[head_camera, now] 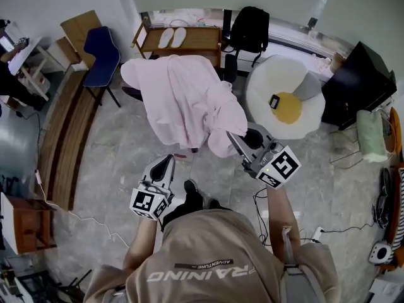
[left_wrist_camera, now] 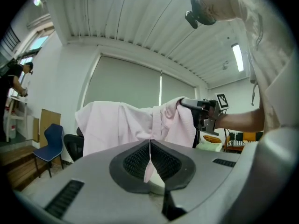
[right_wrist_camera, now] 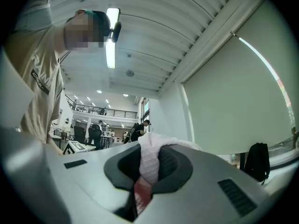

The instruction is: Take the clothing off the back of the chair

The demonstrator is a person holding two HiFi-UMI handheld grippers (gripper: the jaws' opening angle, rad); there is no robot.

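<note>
Pink clothing (head_camera: 183,100) hangs draped over the back of the black chair (head_camera: 129,93), just beyond both grippers. Right gripper (head_camera: 235,142) is clamped on a thick fold at the garment's right edge. Left gripper (head_camera: 165,164) is closed on only a thin strip of its near hem. Likely faults: the thin strip slips from the left jaws, or the cloth snags on the chair back when pulled and drags the chair.

A workroom or office space: pale tiled floor (head_camera: 126,156), a blue chair (head_camera: 101,49), a round white tabletop (head_camera: 262,100), roller blinds (left_wrist_camera: 126,85), and a strip-lit hall (right_wrist_camera: 98,120) where people stand working.
</note>
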